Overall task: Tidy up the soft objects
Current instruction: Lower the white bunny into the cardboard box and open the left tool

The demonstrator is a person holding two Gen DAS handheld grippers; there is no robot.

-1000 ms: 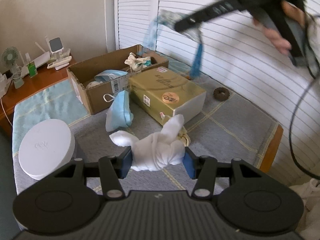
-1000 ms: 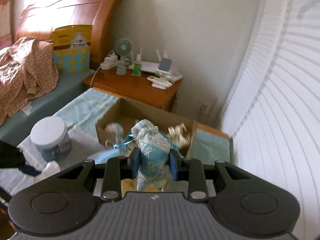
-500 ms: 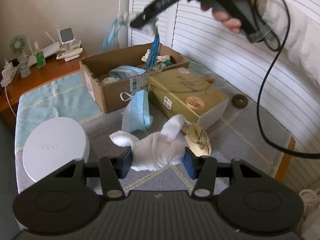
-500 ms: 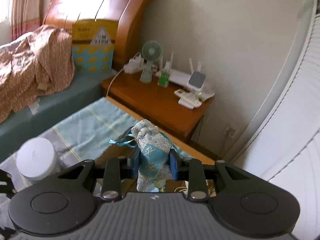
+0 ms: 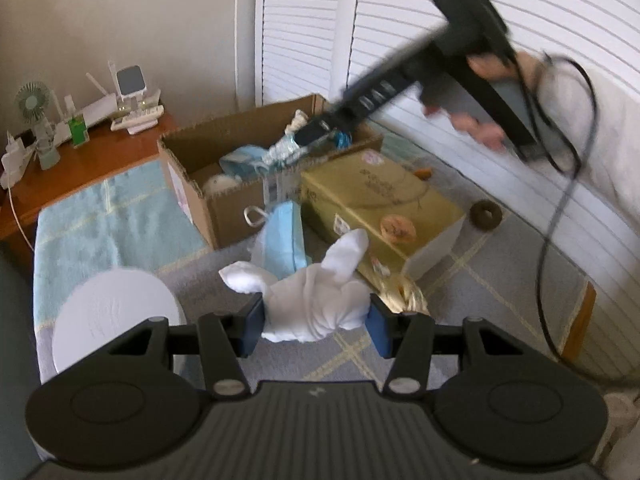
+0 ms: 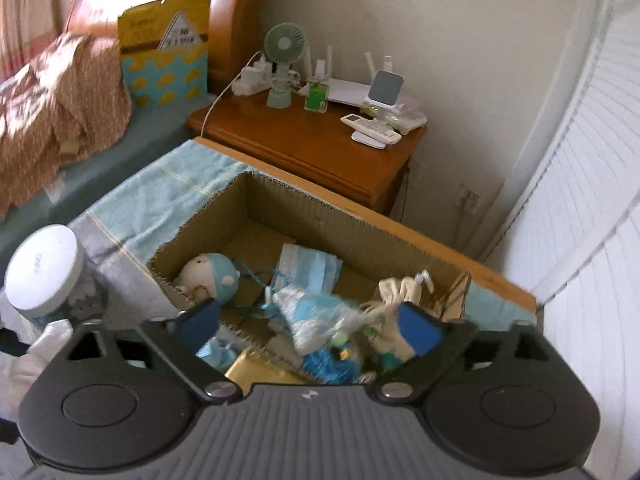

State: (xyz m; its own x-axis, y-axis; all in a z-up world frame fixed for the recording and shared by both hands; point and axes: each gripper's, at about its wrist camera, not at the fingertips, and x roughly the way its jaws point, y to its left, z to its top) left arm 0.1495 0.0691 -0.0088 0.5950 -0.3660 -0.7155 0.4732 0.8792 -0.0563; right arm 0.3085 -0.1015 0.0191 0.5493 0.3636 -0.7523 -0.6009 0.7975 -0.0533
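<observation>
My left gripper [image 5: 316, 322] is shut on a white knotted cloth [image 5: 316, 300], held above the grey plaid cover. My right gripper [image 6: 312, 320] is open over the cardboard box [image 6: 280, 208]; the blue patterned pouch [image 6: 316, 316] lies loose between its spread fingers, dropping into the box. In the left wrist view the right gripper [image 5: 316, 132] reaches into the cardboard box [image 5: 224, 216]. The box holds a blue-capped doll [image 6: 212, 276], face masks [image 6: 308, 268] and a cream cloth bundle [image 6: 400, 288]. A blue face mask [image 5: 282, 240] lies outside, in front of the box.
A gold box [image 5: 380, 208] lies beside the cardboard box, with a small yellowish fabric item [image 5: 404, 298] at its near corner. A white-lidded jar [image 5: 116, 316] stands left. A dark ring [image 5: 486, 214] lies near the shutters. A wooden nightstand [image 6: 320, 148] carries a fan and gadgets.
My right gripper swung down from high over the table into the box and opened, letting go of the blue pouch. My left gripper keeps holding the white cloth, nearly still.
</observation>
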